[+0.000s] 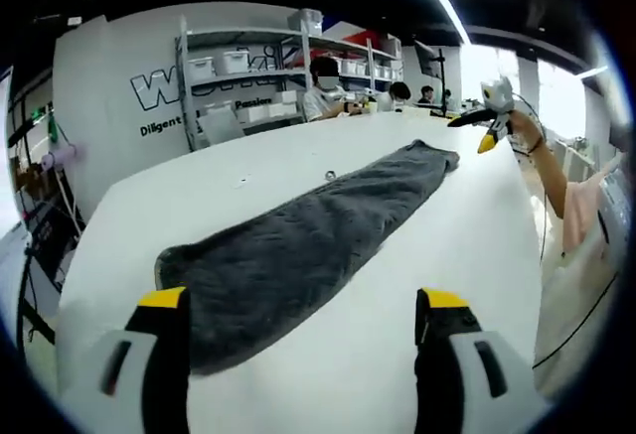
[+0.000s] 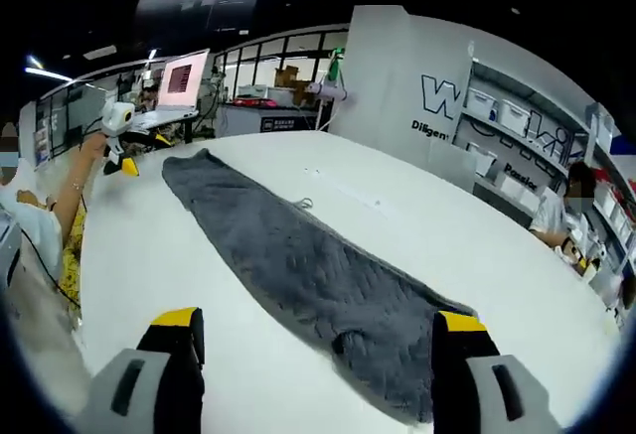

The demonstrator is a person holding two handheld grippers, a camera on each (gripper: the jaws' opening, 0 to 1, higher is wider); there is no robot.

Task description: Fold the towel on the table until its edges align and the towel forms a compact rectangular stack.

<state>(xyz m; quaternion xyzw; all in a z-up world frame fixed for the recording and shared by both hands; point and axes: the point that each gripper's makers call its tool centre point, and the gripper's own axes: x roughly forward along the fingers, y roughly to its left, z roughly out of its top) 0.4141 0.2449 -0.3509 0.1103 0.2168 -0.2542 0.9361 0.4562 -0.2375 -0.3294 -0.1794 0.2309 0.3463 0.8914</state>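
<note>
Currently we hold both tools above a white table (image 1: 298, 166), one at each end of a dark grey towel (image 1: 308, 245) that lies stretched out long and narrow across the tabletop. In the left gripper view, our left gripper (image 1: 303, 330) has its yellow-tipped jaws spread wide with nothing between them; the near end of the towel lies below them, its corner reaching under the left jaw, though we cannot tell whether it is touched. At the far end of the towel, our right gripper (image 1: 489, 124) shows in a hand raised above the table edge. In the right gripper view, the same towel (image 2: 308, 275) runs away from us, slightly rumpled at the near end, and the right gripper (image 2: 318, 340) hangs over that end with its jaws apart and empty. Far off, the left gripper (image 2: 121, 146) appears small near the towel's other end. Beyond the table stand a shelving rack (image 1: 248, 76) with white bins, a grey wall with lettering, and a monitor (image 2: 184, 78).
</note>
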